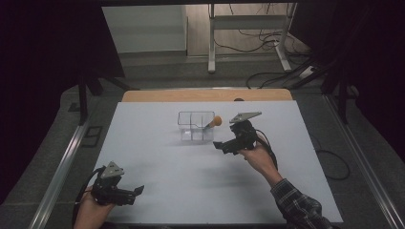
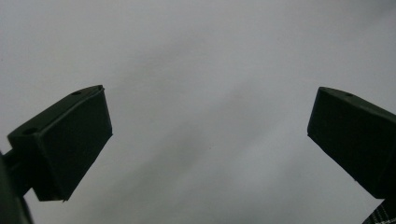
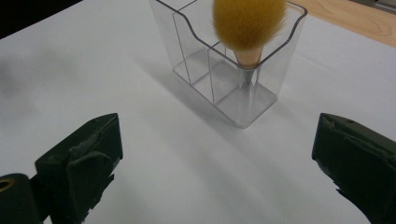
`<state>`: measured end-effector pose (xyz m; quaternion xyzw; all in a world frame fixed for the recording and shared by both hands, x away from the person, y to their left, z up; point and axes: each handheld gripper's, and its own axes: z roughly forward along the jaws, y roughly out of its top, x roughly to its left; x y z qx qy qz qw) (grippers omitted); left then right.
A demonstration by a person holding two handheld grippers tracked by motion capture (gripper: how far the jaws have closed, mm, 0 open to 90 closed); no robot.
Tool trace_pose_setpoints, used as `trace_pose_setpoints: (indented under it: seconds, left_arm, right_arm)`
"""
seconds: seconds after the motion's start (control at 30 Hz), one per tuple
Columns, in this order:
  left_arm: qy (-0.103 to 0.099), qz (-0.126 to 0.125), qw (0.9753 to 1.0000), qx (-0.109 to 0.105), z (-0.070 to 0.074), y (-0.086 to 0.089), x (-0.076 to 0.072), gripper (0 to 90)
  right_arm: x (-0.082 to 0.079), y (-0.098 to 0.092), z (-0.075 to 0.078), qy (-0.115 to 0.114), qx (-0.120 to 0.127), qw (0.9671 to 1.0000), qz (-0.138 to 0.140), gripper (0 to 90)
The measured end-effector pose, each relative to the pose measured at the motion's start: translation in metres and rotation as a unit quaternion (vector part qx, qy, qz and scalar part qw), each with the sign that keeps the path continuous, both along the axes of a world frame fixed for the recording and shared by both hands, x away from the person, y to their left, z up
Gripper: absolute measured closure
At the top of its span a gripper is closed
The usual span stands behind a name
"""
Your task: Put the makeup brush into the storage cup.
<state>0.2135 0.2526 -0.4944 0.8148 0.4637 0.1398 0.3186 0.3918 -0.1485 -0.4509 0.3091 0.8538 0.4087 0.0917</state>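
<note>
Orange-tufted brush [image 3: 249, 23] is seen standing in the clear holder [image 1: 196, 126] at frame centre, so release is judged done; retreat is called for from the wide-open right gripper [image 1: 222, 147].

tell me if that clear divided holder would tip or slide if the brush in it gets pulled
The clear holder looks thin-walled and light, so it would probably slide on the smooth white table. The brush leans against its rim with the bushy head on top, so a sideways pull might tip it.
</note>
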Motion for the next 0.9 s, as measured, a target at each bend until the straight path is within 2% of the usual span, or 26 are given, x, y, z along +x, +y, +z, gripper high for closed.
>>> trace_pose_setpoints:
  seconds: [0.9]
  left_arm:
    - [0.003, -0.002, 1.0, 0.001, -0.001, 0.0, 0.0, 0.3]
  right_arm:
    - [-0.017, -0.012, 0.001, -0.002, -0.013, 0.9999, 0.007, 1.9]
